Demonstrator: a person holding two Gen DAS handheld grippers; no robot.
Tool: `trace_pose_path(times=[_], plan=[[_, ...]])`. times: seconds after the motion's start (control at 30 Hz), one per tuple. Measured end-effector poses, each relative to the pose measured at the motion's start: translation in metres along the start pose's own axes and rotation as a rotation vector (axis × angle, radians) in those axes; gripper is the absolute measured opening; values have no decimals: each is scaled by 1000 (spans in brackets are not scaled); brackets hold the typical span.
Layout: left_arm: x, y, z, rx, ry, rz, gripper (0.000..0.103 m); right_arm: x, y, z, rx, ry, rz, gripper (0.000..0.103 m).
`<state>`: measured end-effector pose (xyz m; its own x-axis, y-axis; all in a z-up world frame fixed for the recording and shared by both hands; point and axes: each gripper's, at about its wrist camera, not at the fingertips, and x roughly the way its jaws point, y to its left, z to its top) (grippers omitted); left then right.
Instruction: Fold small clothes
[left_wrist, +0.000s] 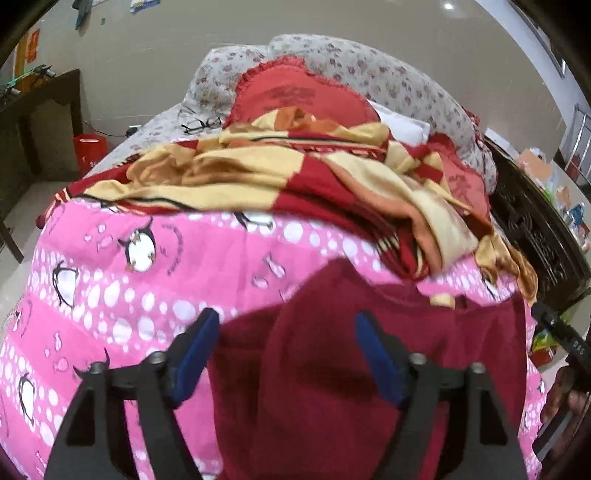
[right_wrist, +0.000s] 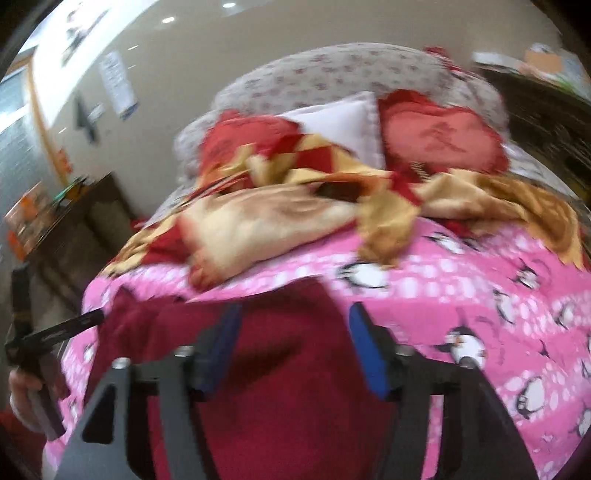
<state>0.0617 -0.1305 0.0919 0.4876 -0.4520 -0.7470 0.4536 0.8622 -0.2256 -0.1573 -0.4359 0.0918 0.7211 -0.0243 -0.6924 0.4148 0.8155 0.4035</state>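
hovering with its blue fingers spread wide and gripping nothing, the left claw (left_wrist: 286, 354) sits just above a dark red garment (left_wrist: 332, 369) that looks soft and rumpled, with one thicker folded band running up its middle. the right claw (right_wrist: 295, 350) is likewise wide open and empty over the same cloth (right_wrist: 280, 406), though that view is blurred. the garment lies spread on a pink penguin-print quilt (left_wrist: 147, 266) covering the bed, near a crumpled red-and-gold blanket (left_wrist: 295, 177) and red cushions (left_wrist: 295, 96).
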Motion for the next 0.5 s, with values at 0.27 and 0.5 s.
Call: trace_pose_path(times=[0.27, 0.5], plan=[[27, -11, 7, 24, 26, 65, 80, 42, -4, 4, -18, 124, 71, 22], [60, -6, 3, 30, 30, 169, 79, 60, -34, 4, 71, 140, -90, 22]])
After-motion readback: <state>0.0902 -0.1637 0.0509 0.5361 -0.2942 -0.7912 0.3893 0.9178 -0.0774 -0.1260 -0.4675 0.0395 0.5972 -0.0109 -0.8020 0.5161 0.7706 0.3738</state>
